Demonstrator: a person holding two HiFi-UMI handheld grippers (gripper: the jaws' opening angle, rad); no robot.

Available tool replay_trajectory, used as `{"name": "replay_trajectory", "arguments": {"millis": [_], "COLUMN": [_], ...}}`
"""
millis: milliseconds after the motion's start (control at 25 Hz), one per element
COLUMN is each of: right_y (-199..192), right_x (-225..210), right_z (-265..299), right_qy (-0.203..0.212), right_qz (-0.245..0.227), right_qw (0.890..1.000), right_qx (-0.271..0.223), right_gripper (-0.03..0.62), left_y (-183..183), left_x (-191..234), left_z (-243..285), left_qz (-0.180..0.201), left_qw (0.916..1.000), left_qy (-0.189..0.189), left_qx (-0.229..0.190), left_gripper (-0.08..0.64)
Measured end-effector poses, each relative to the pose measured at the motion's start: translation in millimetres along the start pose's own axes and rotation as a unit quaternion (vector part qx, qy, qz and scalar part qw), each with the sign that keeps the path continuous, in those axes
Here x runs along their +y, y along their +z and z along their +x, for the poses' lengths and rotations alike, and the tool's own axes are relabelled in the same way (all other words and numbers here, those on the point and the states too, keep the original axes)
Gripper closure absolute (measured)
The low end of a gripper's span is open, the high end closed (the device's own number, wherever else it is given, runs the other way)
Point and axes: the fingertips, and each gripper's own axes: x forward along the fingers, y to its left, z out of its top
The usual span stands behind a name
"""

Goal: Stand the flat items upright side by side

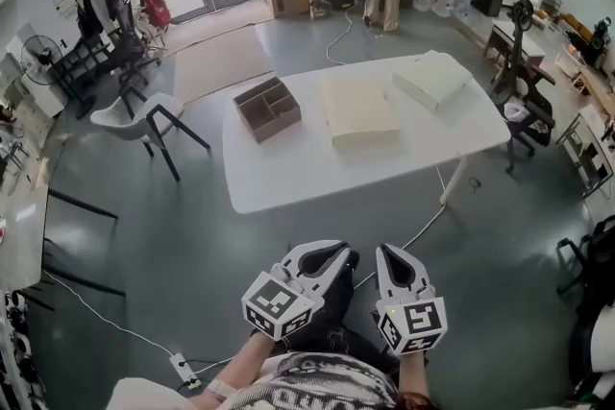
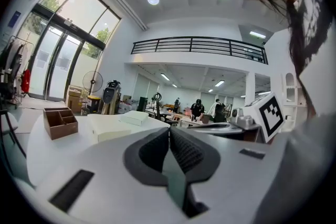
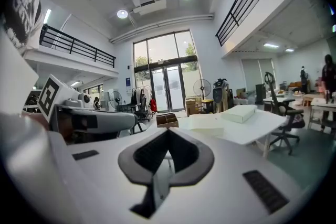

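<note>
You are holding the left gripper (image 2: 169,136) with its jaws pressed together on nothing, and the right gripper (image 3: 168,136) likewise. Both are hovering side by side over your lap, well short of the white table (image 1: 288,182). There the cream flat item (image 1: 357,108) is lying flat, its long axis running away from you. The white flat item (image 1: 432,78) is lying skewed near the far right corner. A brown divided box (image 1: 268,108) is sitting to their left.
</note>
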Motion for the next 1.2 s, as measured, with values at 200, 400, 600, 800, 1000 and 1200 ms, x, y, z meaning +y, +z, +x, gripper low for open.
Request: {"name": "replay_trajectory", "arguments": {"millis": [200, 400, 600, 800, 1000, 1200], "right_y": [6.3, 23.6, 50.6, 67.3, 81.1, 83.0], "right_x": [-49.8, -108.5, -156.2, -192.2, -226.4, -253.3], "right_z": [15.9, 55.4, 102.7, 146.7, 186.8, 208.7], "right_qy": [-0.034, -0.069, -0.079, -0.082, -0.092, -0.113], "right_qz": [0.013, 0.02, 0.029, 0.034, 0.043, 0.05], "right_qw": [0.999, 0.997, 0.996, 0.996, 0.995, 0.992], "right_qx": [-0.001, 0.0, 0.002, 0.016, 0.019, 0.02], "right_gripper": [0.594, 0.594, 0.594, 0.594, 0.594, 0.594], "left_y": [3.1, 23.2, 48.9, 59.4, 62.7, 68.5], "left_x": [6.8, 32.1, 75.1, 126.6, 169.6, 194.9], "left_z": [57.9, 127.5, 185.8, 231.9, 265.0, 297.5], "left_qz": [0.001, 0.011, 0.017, 0.024, 0.004, 0.001], "left_qw": [0.999, 0.996, 0.995, 0.9958, 0.9963, 0.9955], "left_qy": [-0.044, -0.089, -0.098, -0.085, -0.082, -0.092], "left_qx": [0.008, 0.008, 0.009, 0.025, 0.026, 0.024], "left_gripper": [0.541, 0.541, 0.541, 0.541, 0.541, 0.541]}}
